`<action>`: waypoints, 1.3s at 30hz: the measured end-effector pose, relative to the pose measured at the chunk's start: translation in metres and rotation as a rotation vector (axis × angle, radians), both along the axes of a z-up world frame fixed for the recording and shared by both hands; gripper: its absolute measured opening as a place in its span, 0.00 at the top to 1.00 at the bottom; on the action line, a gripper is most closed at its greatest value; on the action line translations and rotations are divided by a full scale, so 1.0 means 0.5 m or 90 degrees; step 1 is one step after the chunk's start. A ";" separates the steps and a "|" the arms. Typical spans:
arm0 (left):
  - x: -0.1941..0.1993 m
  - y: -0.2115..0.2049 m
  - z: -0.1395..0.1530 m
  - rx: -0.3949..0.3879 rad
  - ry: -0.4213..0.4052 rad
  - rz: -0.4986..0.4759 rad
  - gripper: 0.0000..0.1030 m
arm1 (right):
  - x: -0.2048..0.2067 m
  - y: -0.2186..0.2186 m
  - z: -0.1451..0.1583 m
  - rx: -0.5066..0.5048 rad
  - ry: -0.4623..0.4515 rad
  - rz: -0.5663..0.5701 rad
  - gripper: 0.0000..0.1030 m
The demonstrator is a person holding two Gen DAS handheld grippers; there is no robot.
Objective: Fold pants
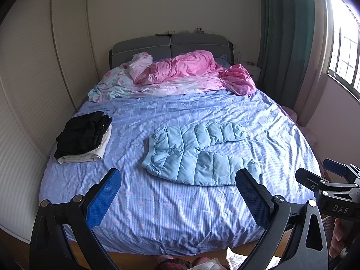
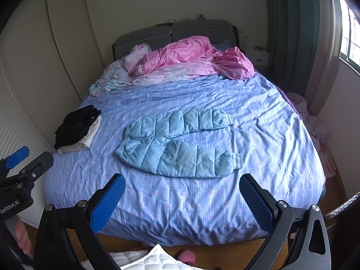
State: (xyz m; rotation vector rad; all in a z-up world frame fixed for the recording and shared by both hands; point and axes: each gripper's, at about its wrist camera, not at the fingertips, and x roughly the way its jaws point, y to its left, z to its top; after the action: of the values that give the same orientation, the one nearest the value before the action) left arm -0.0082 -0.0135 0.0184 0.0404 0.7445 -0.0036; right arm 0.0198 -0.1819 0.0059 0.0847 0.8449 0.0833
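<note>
Light blue quilted pants (image 1: 198, 153) lie flat on the blue bedspread (image 1: 180, 213), waistband to the left, both legs pointing right and slightly apart. They also show in the right wrist view (image 2: 177, 148). My left gripper (image 1: 177, 180) is open and empty, held above the foot of the bed, short of the pants. My right gripper (image 2: 182, 185) is open and empty, likewise short of the pants' near leg. The right gripper's side shows at the right edge of the left wrist view (image 1: 330, 180).
A stack of folded black and white clothes (image 1: 83, 135) sits at the bed's left side. A crumpled pink duvet (image 1: 191, 72) and sheets lie by the grey headboard (image 1: 171, 45). A wardrobe (image 1: 33, 78) stands left, curtains (image 1: 281, 45) and a nightstand (image 2: 257, 55) right. White quilted fabric (image 2: 153, 258) lies below.
</note>
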 end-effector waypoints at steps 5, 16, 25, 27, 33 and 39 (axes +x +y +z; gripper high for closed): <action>0.010 0.004 -0.007 -0.002 0.009 0.002 0.00 | -0.001 -0.009 -0.014 0.001 0.004 0.001 0.00; 0.050 0.040 -0.051 -0.007 0.060 0.014 0.00 | 0.043 0.007 -0.053 0.003 0.052 -0.001 0.00; 0.177 0.121 -0.162 -0.006 0.115 0.027 0.00 | 0.158 0.034 -0.170 0.018 0.136 -0.053 0.00; 0.215 0.141 -0.196 0.006 0.121 0.023 0.00 | 0.185 0.042 -0.200 0.008 0.141 -0.072 0.00; 0.325 0.176 -0.307 0.009 0.174 -0.010 0.01 | 0.262 0.043 -0.304 0.016 0.179 -0.145 0.00; 0.412 0.186 -0.415 -0.046 0.251 0.011 0.03 | 0.310 0.010 -0.419 0.058 0.269 -0.193 0.01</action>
State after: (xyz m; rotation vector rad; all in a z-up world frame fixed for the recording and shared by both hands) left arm 0.1980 0.0797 -0.1890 -0.0371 1.1383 -0.0232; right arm 0.1746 -0.1771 -0.2038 0.3230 1.2405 -0.1874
